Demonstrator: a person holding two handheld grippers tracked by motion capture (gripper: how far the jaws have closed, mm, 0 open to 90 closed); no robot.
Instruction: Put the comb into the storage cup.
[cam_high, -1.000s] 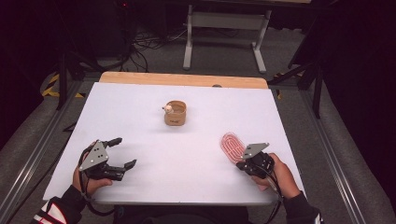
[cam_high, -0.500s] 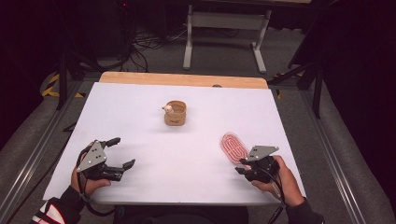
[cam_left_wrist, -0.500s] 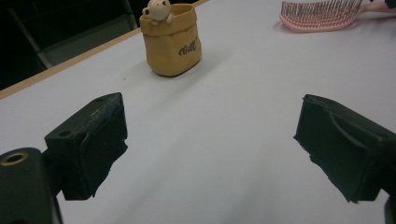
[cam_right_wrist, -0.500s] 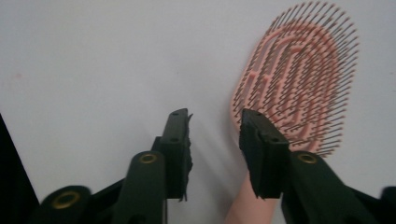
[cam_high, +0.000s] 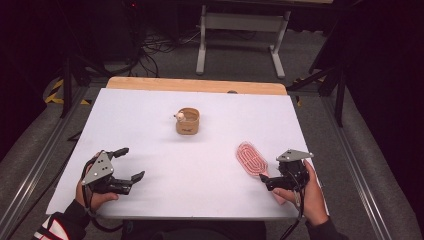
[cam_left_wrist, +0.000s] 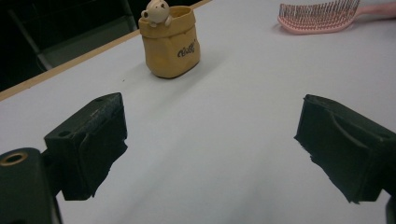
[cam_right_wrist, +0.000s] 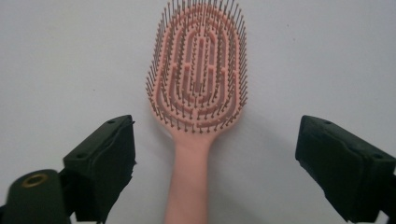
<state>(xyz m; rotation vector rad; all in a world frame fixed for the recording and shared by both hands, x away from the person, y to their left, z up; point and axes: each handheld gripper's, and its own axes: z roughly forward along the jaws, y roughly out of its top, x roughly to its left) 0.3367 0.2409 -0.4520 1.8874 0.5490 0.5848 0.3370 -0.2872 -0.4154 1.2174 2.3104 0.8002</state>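
My right hand-held gripper (cam_right_wrist: 212, 172) has just been opening; jaws apart, astride the brush (cam_right_wrist: 198, 84) handle, not pressing. Brush lies flat, bristles up, near the counter (cam_high: 150, 125) edge. Judged light, stiff plastic; grip the handle. Left hand-held gripper (cam_left_wrist: 210, 158) apart, empty. Beyond, tan cup (cam_left_wrist: 172, 42), lettering unreadable.

Table top (cam_high: 150, 125) is lit bright and even from overhead while the room around it goes nearly black, shadows stay soft, and the close-up jaws look slightly blurry and grainy.
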